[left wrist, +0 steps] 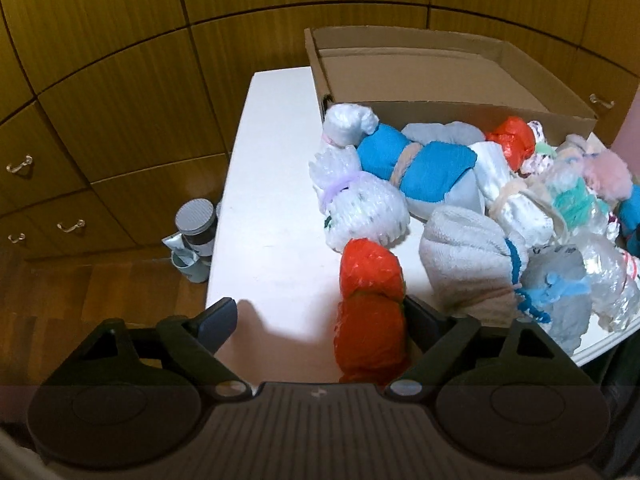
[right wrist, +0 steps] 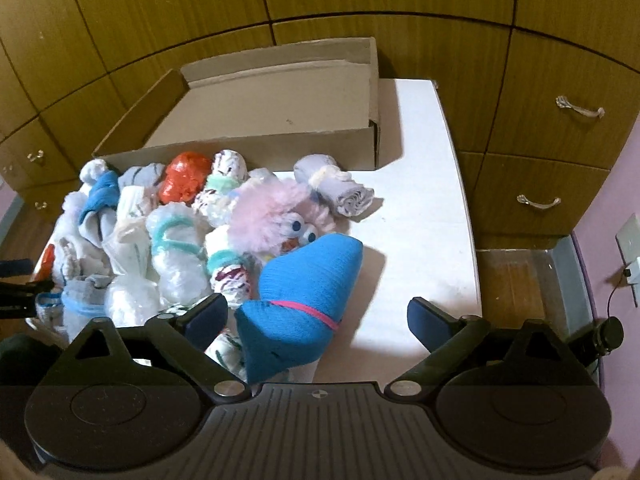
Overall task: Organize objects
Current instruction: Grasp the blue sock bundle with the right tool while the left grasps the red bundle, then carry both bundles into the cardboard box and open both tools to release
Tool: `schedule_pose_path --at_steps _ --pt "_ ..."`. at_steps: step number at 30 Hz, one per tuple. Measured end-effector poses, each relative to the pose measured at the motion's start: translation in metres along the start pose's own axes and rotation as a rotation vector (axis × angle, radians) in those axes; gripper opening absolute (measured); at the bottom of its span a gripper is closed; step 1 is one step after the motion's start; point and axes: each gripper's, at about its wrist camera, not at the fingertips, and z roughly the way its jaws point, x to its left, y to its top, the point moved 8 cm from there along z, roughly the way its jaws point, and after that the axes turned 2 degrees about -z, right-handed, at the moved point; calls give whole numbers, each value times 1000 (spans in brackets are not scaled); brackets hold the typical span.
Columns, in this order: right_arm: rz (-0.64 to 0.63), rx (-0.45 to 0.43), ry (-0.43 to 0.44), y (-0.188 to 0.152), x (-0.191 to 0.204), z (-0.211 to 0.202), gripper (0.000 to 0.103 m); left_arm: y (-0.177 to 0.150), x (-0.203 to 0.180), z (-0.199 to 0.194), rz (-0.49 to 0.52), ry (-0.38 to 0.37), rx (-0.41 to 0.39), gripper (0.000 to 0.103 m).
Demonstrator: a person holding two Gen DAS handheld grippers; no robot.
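Bundle [left wrist: 370, 308] against left claw's [left wrist: 322, 320] right finger

Surface [left wrist: 272, 184]: white. Box [left wrist: 460, 114]: plain brown cardboard. Cabinets [left wrist: 120, 80]: yellow-brown wood grain. Nearest bundle [left wrist: 370, 308]: orange-red plastic. Long bundle [left wrist: 416, 162]: bright blue, beige tie. Towel bundle [left wrist: 464, 260]: pale grey, blue yarn tie. Sock bundle [right wrist: 304, 300]: blue, pink band. Fluffy toy [right wrist: 272, 216]: pale pink. Tools [left wrist: 320, 316] [right wrist: 318, 314]: black.
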Motion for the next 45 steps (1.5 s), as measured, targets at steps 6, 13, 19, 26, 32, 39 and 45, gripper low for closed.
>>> schedule_pose_path --at_steps 6,13,19,26,32,39,45 --pt "14 9 23 -4 -1 7 67 -1 -10 -6 9 -55 -28 57" --pt "31 -16 49 -6 -4 5 61 -4 -22 -17 16 -108 -43 27" --pt "33 -53 55 1 -11 -9 61 6 -21 -22 19 -130 -57 27" --pt "16 -121 79 26 -14 -41 61 36 -19 -50 26 -144 -122 27" --pt "-43 -184 108 75 -9 -56 61 96 -19 -58 60 -126 -202 27" --pt "-138 -231 243 159 25 -32 61 195 -34 -1 156 -85 -245 27" --pt "-260 -181 277 209 58 41 61 248 -51 104 194 -76 -144 27"
